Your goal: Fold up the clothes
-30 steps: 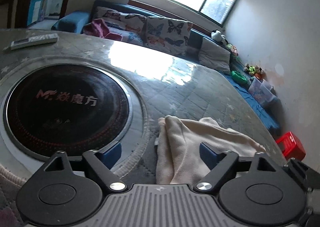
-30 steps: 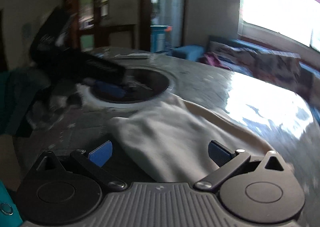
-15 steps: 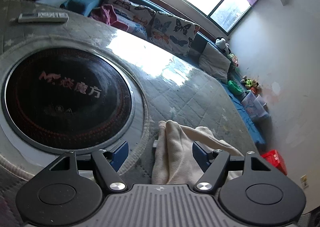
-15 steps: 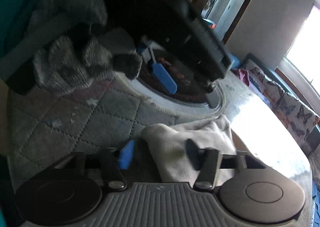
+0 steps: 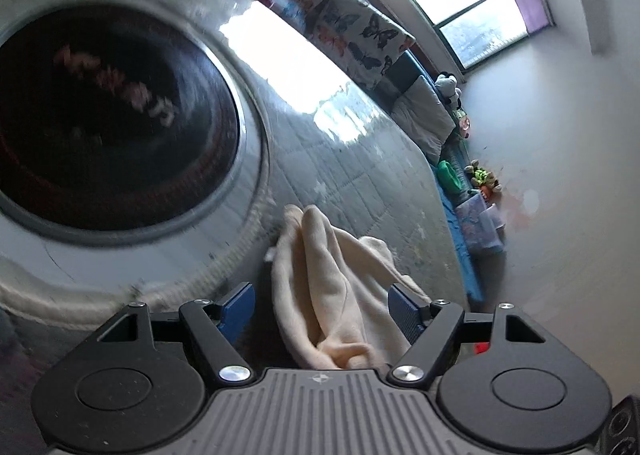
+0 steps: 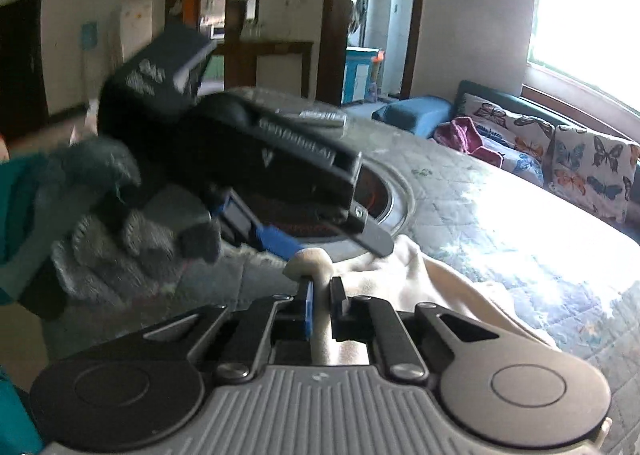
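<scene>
A cream garment (image 5: 332,279) lies bunched on the quilted table cover (image 5: 360,159). My left gripper (image 5: 320,309) is open, its blue pads on either side of the cloth's near fold. In the right wrist view my right gripper (image 6: 321,299) is shut on a corner of the cream garment (image 6: 420,287), which bulges above the pads. The left gripper (image 6: 324,243), held by a grey-gloved hand (image 6: 120,239), hovers just beyond that corner, still open.
A round black induction cooktop (image 5: 100,115) is set into the table left of the cloth. A sofa with butterfly cushions (image 6: 580,159) runs along the window wall. A remote (image 6: 320,117) lies at the table's far side. A red stool (image 5: 482,347) stands on the floor.
My right gripper has closed on the garment's corner. My left gripper has tilted and moved in over the cloth, staying open.
</scene>
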`<state>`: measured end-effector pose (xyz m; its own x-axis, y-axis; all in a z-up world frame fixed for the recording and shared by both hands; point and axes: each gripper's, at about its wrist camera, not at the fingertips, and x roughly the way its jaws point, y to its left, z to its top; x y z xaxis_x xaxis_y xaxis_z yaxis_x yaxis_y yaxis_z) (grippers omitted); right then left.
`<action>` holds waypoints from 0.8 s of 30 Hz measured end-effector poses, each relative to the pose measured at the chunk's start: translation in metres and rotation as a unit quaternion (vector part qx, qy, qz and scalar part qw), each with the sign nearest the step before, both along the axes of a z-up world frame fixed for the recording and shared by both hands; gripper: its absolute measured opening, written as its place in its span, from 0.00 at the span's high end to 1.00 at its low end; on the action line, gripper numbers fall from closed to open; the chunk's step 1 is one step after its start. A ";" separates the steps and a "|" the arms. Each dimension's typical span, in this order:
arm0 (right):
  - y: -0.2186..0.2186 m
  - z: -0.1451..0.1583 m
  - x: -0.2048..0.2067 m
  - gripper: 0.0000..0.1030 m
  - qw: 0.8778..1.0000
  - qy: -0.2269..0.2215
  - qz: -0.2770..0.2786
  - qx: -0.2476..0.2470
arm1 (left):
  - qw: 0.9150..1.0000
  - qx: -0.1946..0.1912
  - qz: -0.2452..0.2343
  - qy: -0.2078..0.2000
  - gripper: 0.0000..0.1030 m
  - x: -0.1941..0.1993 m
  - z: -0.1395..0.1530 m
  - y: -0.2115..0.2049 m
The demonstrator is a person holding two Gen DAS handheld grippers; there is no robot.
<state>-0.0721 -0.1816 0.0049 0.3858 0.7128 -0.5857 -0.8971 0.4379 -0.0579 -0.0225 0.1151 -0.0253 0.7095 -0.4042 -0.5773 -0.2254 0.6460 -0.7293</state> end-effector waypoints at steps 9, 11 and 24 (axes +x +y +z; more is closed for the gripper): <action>-0.022 0.005 0.004 0.94 0.999 0.020 0.007 0.037 | 0.996 -0.079 -0.001 0.031 0.30 0.015 -0.019 -0.004; -0.024 0.003 0.002 0.94 0.999 0.025 0.013 0.039 | 0.996 -0.087 -0.002 0.035 0.48 0.016 -0.024 -0.005; -0.105 -0.004 0.008 0.64 0.992 0.041 -0.093 0.073 | 0.997 -0.059 -0.008 0.044 0.83 0.015 -0.029 -0.007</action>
<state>-0.0646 -0.2868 0.0013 0.4739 0.7129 -0.5169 -0.7988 0.5951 0.0885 -0.0071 0.1077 -0.0543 0.6514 -0.4843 -0.5841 -0.2818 0.5604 -0.7788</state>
